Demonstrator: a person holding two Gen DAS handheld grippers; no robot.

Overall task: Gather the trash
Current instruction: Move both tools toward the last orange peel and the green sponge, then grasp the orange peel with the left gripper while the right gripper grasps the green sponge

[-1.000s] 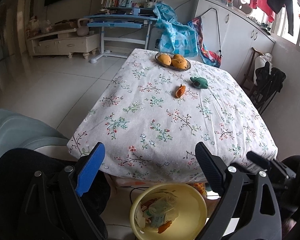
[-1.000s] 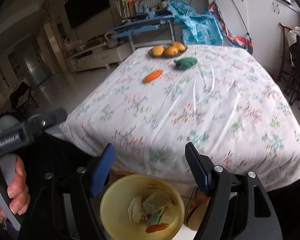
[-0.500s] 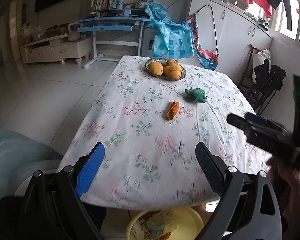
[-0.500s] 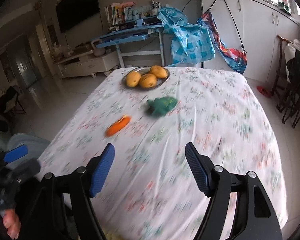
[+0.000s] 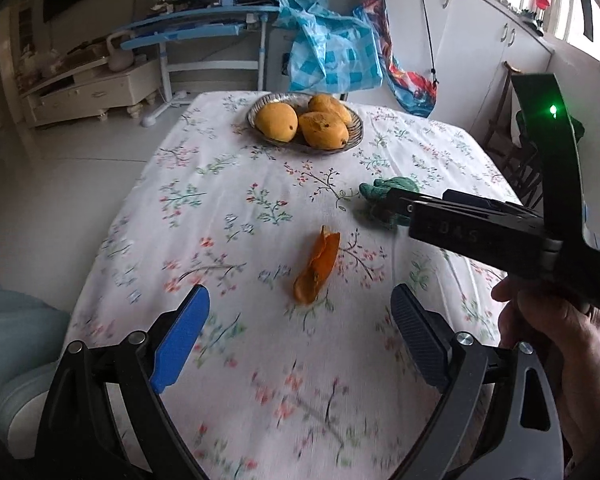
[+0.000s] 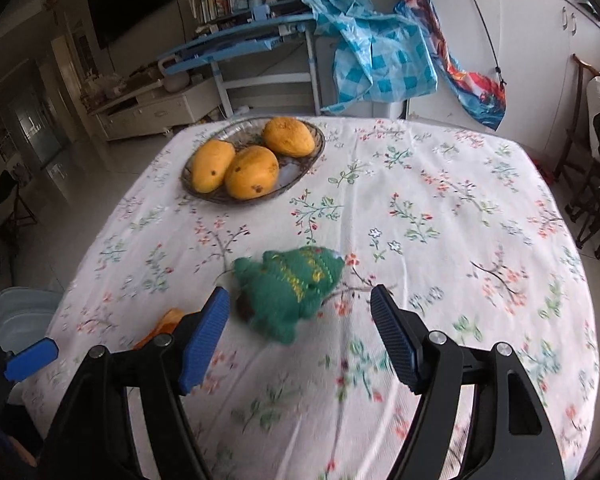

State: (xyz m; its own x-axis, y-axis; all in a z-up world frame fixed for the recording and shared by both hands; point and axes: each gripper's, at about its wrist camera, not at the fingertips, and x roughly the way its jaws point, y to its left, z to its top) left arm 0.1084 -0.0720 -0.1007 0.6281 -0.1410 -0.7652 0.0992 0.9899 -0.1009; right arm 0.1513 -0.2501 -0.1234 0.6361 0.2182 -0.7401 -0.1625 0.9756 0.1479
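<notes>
An orange fruit peel (image 5: 318, 264) lies on the floral tablecloth (image 5: 228, 208), just ahead of my open left gripper (image 5: 300, 344). A green knitted toy (image 6: 290, 286) lies to the peel's right, just ahead of my open right gripper (image 6: 300, 336). In the right wrist view only a bit of the peel (image 6: 168, 318) shows behind the left finger. In the left wrist view the right gripper's body hides part of the toy (image 5: 384, 192). Both grippers are empty.
A woven dish with three mangoes (image 5: 304, 122) stands at the table's far side; it also shows in the right wrist view (image 6: 252, 160). Dark chairs (image 6: 596, 184) stand to the right of the table. A blue desk (image 6: 240, 44) and white cupboards stand beyond.
Both grippers have moved up from beside the yellow bin under the table edge and forward over the table. The peel and toy are now close in front of them. The bin is out of view.
</notes>
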